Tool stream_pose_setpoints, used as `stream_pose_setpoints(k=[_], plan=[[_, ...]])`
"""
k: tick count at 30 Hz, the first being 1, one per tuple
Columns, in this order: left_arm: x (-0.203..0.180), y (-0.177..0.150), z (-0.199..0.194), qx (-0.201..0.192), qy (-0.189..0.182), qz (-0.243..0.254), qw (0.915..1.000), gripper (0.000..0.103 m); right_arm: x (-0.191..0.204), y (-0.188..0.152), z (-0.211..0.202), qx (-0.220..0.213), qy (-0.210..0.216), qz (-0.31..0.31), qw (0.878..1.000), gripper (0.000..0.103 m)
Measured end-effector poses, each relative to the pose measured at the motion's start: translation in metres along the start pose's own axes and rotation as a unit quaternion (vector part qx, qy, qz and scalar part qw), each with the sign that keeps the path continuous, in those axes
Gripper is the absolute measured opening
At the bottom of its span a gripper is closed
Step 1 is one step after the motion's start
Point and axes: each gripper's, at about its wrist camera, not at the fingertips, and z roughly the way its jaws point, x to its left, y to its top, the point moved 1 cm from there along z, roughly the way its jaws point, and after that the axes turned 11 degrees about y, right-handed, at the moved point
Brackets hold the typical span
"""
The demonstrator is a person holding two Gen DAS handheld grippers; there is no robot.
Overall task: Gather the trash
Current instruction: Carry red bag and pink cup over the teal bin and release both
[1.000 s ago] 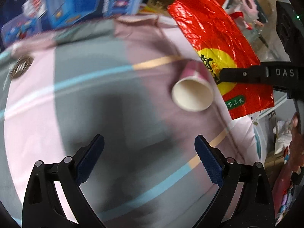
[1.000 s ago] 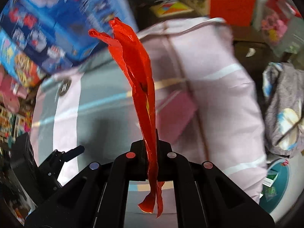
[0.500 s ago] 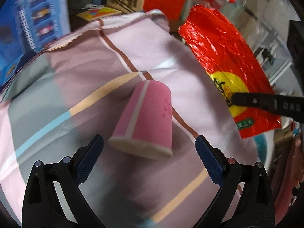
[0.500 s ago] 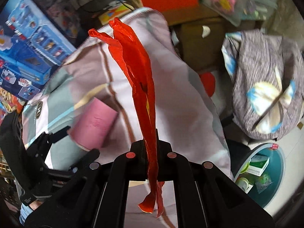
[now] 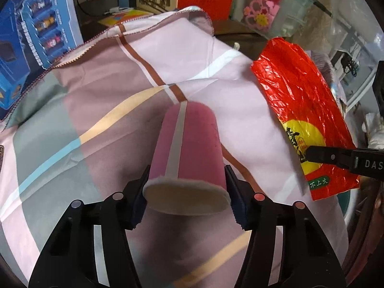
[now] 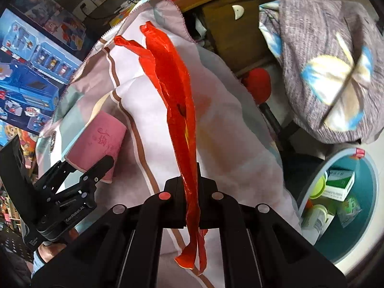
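Here the left gripper (image 5: 186,193) has its fingers pinching the pink cup (image 5: 189,148) lying on the bed (image 5: 100,91); beside the cup, the right gripper (image 6: 190,189) clamps a red wrapper (image 6: 177,91). Next, both likely go beyond the bed's edge into the bin (image 6: 367,218).

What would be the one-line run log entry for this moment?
left gripper: shut on pink paper cup | right gripper: shut on red wrapper | teal bin: right

The left gripper (image 5: 187,189) is clamping the pink cup (image 5: 189,148) near its rim (blue pads on both sides); right of the cup, the right gripper (image 6: 190,184) is pinching the red wrapper (image 6: 177,91).
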Motion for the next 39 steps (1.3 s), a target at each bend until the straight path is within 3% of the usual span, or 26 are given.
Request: stream_pose_setpoints(k=[13,21,30,39], plan=[[-0.056,-0.029,-0.075,-0.042,-0.04,0.04,0.9975,0.059,-0.03,-0.048,-0.075,-0.049,0.023,0.027,0.998,0.005],[-0.104,-0.047,-0.104,-0.046,-0.062,0.076,0.9941,0.059,-0.072,-0.084,-0.124,-0.085,0.028,0.058,0.994,0.005],[-0.173,-0.062,-0.124,-0.046,-0.088,0.122,0.9877,0.059,-0.151,-0.122,-0.175,-0.136,0.011,0.121,0.983,0.005],[-0.252,-0.065,-0.111,-0.027,-0.115,0.17,0.9783,0.059,-0.23,-0.145,-0.182,-0.136,-0.005,0.184,0.973,0.008]])
